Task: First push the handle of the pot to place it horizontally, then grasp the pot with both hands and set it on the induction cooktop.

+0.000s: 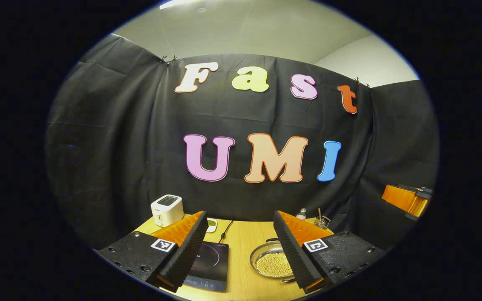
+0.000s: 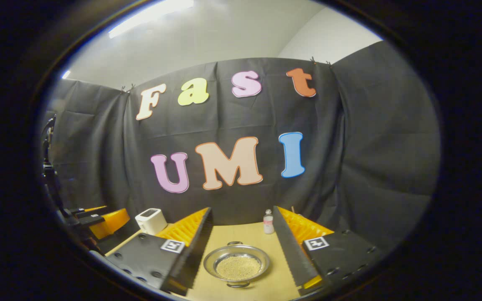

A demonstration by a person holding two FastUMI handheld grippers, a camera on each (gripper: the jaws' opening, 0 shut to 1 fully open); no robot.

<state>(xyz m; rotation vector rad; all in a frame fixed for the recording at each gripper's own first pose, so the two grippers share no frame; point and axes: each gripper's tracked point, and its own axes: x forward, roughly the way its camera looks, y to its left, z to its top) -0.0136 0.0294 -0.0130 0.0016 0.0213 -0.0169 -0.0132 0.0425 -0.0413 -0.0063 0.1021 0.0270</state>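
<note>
Wooden table under black cloth walls. Pot of small pale beads near front edge, just right of induction cooktop. Left gripper spread wide above both, holding nothing. Right gripper likewise spread, framing the pot. White toaster at back left, small bottle behind.

Shallow steel pot of small beads on table, beside black induction cooktop

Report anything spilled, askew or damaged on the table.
Nothing stands out. The pot sits level on the table, its grains all inside, beside the induction cooktop. The toaster and bottle stand upright.
</note>
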